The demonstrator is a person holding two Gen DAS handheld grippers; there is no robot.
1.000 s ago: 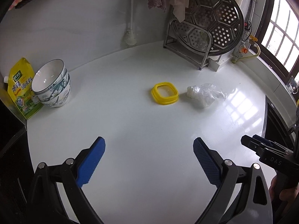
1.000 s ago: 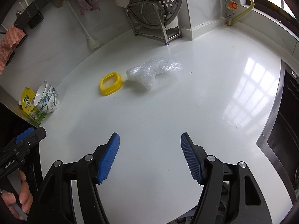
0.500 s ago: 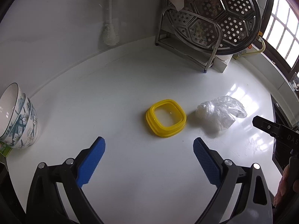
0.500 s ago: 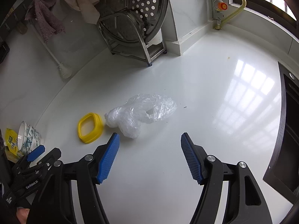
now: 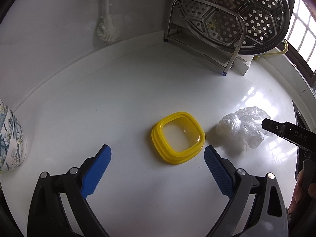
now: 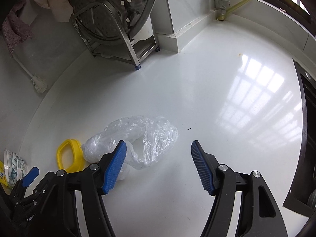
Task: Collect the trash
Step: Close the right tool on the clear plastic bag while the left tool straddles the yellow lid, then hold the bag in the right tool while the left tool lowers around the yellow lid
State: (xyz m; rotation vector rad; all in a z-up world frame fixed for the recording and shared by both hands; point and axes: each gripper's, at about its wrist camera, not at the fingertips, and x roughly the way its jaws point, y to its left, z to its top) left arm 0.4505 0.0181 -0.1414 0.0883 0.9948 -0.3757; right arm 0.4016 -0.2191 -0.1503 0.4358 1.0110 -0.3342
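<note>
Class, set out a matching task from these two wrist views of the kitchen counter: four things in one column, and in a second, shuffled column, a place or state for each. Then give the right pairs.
Things
1. square yellow plastic lid
2. crumpled clear plastic bag
3. white dish brush
4. round perforated steel steamer tray

Places or states
A. standing on edge in a metal rack
B. lying flat ahead of the open left gripper
C. leaning against the back wall
D. just ahead of the open right gripper, partly behind its left finger

Pairs: 1-B, 2-D, 3-C, 4-A

Home kitchen — steamer rack [image 5: 233, 13] (bowls [image 5: 9, 138])
</note>
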